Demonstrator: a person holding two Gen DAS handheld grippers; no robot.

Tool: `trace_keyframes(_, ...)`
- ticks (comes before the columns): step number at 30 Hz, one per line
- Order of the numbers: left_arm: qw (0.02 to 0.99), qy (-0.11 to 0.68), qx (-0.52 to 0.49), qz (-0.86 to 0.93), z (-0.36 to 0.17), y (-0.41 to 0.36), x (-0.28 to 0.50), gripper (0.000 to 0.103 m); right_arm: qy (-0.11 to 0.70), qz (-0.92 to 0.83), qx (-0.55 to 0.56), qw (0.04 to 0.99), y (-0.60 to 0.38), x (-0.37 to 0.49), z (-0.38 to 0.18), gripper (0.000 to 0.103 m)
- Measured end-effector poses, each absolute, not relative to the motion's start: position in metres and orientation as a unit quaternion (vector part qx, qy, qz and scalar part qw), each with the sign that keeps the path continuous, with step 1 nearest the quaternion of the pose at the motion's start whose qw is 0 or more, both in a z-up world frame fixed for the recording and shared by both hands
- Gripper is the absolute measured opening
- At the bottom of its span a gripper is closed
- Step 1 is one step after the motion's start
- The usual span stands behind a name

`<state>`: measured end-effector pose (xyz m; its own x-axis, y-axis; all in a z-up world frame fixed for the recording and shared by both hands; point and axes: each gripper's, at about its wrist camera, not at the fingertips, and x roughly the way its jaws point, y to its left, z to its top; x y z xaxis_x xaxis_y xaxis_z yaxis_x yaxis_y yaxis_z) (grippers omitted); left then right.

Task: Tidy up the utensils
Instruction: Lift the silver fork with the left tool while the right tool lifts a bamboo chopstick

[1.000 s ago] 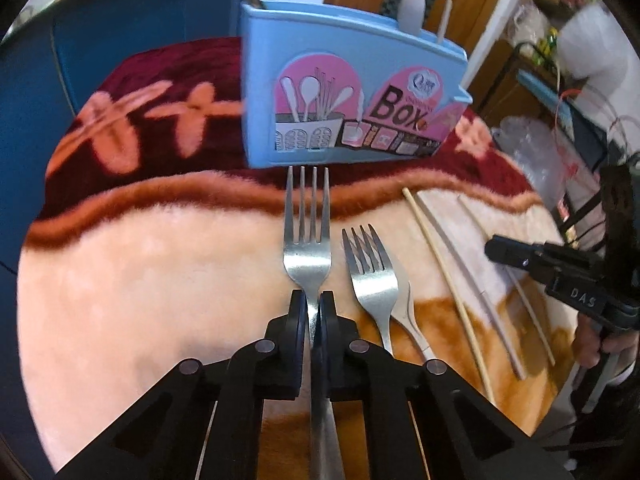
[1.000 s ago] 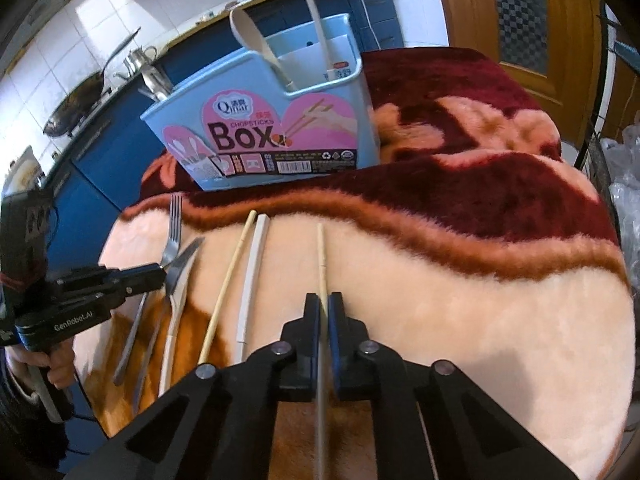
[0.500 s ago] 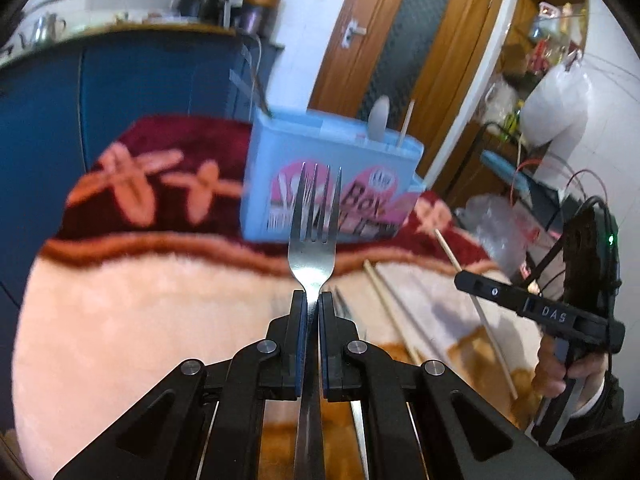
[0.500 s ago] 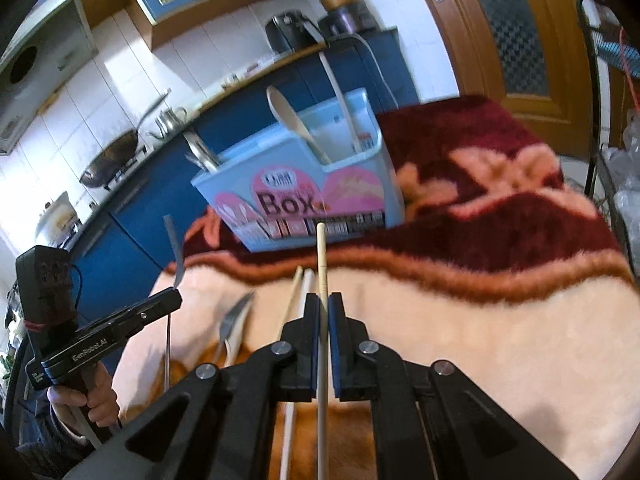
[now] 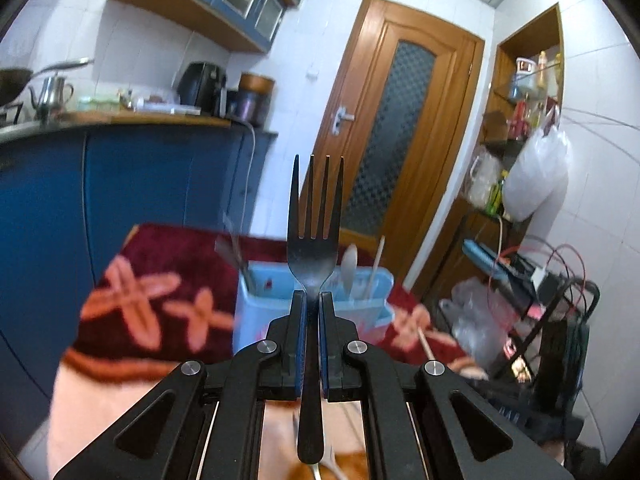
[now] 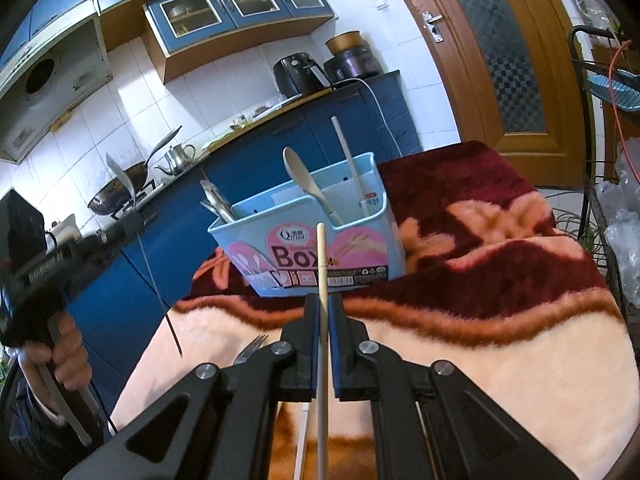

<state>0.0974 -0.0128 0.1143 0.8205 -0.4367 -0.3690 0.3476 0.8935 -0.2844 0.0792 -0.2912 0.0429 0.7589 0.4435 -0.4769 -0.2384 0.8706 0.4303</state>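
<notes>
My left gripper is shut on a steel fork, held in the air with its tines pointing up, above and in front of the light blue utensil box. My right gripper is shut on a pale wooden chopstick, raised over the blanket with its tip before the same box. The box holds a wooden spoon, a white chopstick and metal utensils. The left gripper with its fork shows at the left of the right wrist view, held by a hand.
A second fork and a white chopstick lie on the plush cream and maroon blanket. Blue kitchen cabinets and a counter stand behind the table. A wire rack and bags flank the right side, beside a wooden door.
Both grippers have lifted their utensils off the blanket and tilted upward. The fork rose the most, from lying flat to well above the box front. The chopstick's tip came up level with the box label.
</notes>
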Motion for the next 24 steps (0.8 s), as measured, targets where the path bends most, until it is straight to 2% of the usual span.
trace_keyframes(12, 0.968, 0.144, -0.101, -0.181, 0.169, -0.022, 0.138, 0.005, 0.28, 0.174, 0.173, 0.928, -0.299, 0.076, 0.044, 0.007)
trace_keyframes(24, 0.975, 0.132, -0.116, -0.135, 0.152, -0.018, 0.169, 0.005, 0.268, 0.167, 0.161, 0.935, -0.302, 0.084, 0.058, 0.007)
